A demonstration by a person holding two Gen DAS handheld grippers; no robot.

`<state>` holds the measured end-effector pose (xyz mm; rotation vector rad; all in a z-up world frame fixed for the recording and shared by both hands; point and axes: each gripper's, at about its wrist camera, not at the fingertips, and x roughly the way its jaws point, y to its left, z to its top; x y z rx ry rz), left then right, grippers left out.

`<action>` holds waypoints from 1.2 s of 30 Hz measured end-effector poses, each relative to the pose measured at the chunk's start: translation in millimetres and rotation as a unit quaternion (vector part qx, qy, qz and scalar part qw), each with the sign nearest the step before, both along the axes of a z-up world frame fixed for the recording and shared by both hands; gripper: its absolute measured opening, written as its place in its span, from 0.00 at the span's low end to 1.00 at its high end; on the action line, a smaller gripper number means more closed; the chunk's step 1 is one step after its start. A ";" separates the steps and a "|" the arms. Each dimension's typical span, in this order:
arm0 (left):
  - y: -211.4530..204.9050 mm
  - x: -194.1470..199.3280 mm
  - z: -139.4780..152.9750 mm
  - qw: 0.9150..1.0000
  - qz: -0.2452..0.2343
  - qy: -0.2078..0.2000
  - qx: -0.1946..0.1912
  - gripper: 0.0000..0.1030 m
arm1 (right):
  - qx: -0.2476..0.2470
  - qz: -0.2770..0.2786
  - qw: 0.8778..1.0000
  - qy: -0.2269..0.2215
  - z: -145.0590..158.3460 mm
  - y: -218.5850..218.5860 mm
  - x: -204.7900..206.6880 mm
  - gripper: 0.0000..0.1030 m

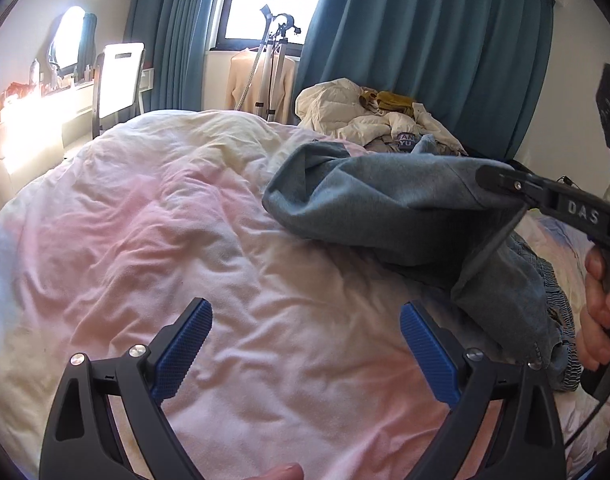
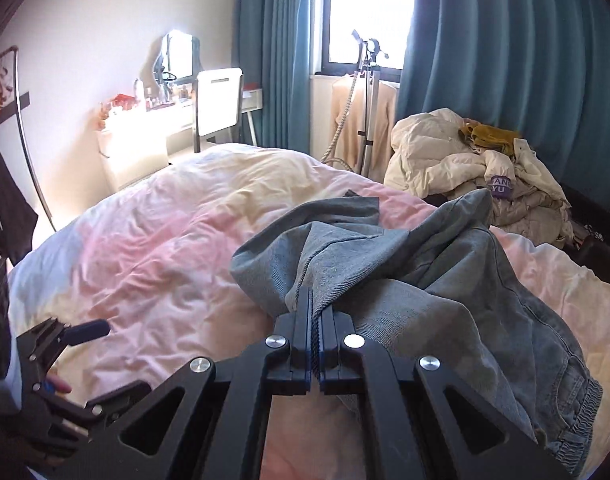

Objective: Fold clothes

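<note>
A grey-blue denim garment [image 2: 457, 280] lies bunched on the pink and white duvet [image 2: 153, 256]. My right gripper [image 2: 315, 300] is shut on a fold of the garment and holds that part lifted off the bed. In the left wrist view the garment [image 1: 385, 200] hangs from my right gripper [image 1: 493, 180] at the right. My left gripper [image 1: 305, 344] is open and empty, its blue pads [image 1: 185, 348] wide apart above bare duvet [image 1: 165, 220], left of the garment. It also shows in the right wrist view [image 2: 89, 328] at lower left.
A heap of cream jackets and other clothes [image 2: 465, 160] sits at the bed's far right. A garment steamer stand [image 2: 369, 112] and blue curtains [image 2: 505, 60] are behind. A white chair [image 2: 219, 104] and dressing table [image 2: 145, 128] stand far left.
</note>
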<state>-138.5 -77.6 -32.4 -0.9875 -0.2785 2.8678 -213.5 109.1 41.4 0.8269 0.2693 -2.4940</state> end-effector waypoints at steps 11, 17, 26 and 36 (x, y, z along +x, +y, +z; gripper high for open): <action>-9.4 6.1 4.6 0.999 -0.005 0.012 0.033 0.94 | -0.031 -0.007 0.994 -0.101 -66.9 25.9 106.2 0.01; 5.1 5.6 -5.7 0.999 -0.025 0.001 0.021 0.94 | -0.049 -0.061 0.975 -0.207 -120.7 38.1 108.7 0.01; 34.6 1.6 -8.3 0.998 -0.069 -0.007 -0.005 0.93 | -0.080 -0.072 0.970 -0.219 -139.6 52.1 104.9 0.02; 73.2 -52.6 6.3 0.996 -0.063 -0.070 0.001 0.83 | -0.132 -0.075 0.951 -0.270 -152.9 74.5 88.5 0.02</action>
